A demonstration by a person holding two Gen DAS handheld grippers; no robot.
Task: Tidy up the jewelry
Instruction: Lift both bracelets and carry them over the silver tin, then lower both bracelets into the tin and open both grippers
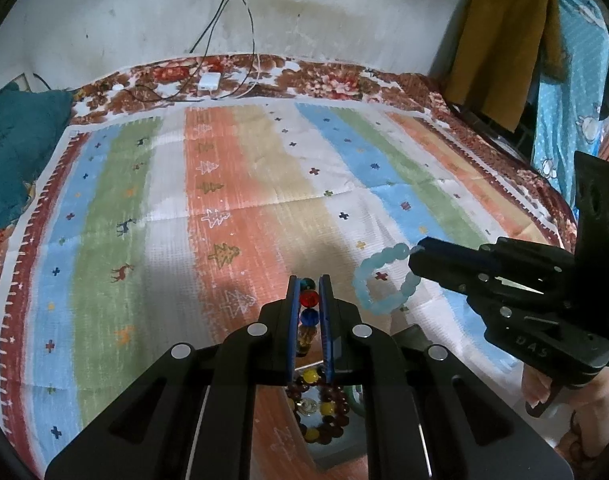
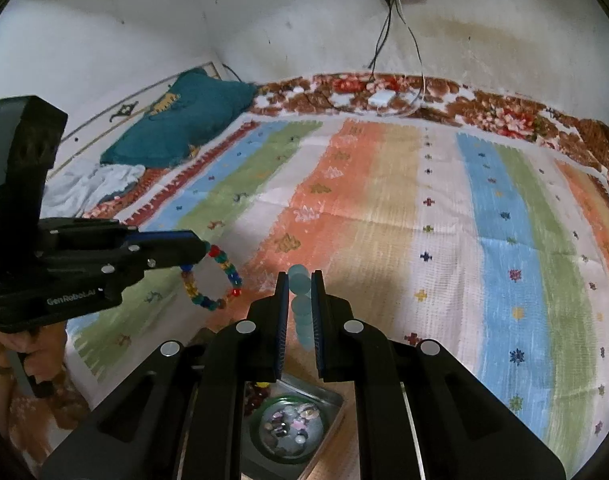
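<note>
My left gripper (image 1: 309, 280) is shut on a bracelet of many-coloured beads (image 1: 308, 299), which hangs above the striped cloth; the right wrist view shows that bracelet (image 2: 212, 280) dangling as a loop from the left gripper (image 2: 204, 249). My right gripper (image 2: 299, 276) is shut on a pale blue bead bracelet (image 2: 300, 304), seen as a hanging loop (image 1: 378, 276) in the left wrist view off the right gripper (image 1: 418, 252). Below both lies a grey metal tray (image 2: 332, 396) holding a dark brown and yellow bead bracelet (image 1: 318, 408) and a green glass dish (image 2: 292, 428) of small pieces.
A striped cloth (image 1: 264, 200) covers a floral bedspread (image 1: 328, 80). A teal pillow (image 1: 16, 152) lies at the left. Cables and a white charger (image 1: 210, 80) rest by the wall. Clothes hang at the right (image 1: 500, 40). A hand (image 2: 32, 352) holds the left gripper.
</note>
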